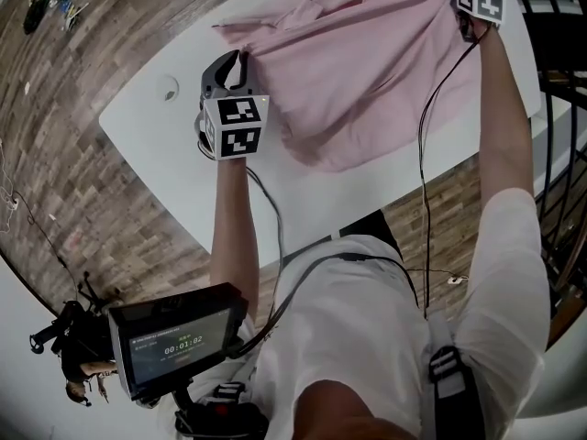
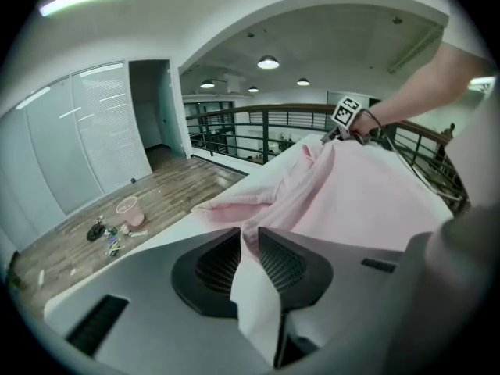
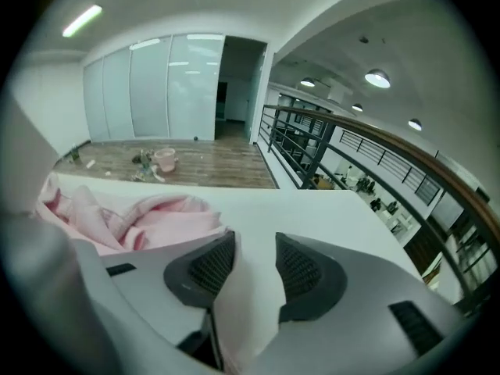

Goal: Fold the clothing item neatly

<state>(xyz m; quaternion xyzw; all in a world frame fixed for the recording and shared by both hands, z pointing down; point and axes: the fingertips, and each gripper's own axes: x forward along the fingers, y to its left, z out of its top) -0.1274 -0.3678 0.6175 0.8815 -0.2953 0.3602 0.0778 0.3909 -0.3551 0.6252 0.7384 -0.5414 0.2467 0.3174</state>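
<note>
— Where's our pink shirt (image 1: pixel 367 71)?
— On the white table (image 1: pixel 174 154), stretched from its middle toward its far end. Our left gripper (image 2: pixel 250 241), over the table's middle, is clamped on a hem. Our right gripper (image 3: pixel 251 248), at the table's far end, stands parted, cloth resting against one pad only.
— Light and limp, likely to slide?
— We'd judge so; we'd take hem corners, never mid-panel

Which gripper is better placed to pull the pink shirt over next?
Probably left: the left gripper has its fingers pinched on the pink shirt, while the right gripper has its fingers apart, cloth loose between them.
</note>
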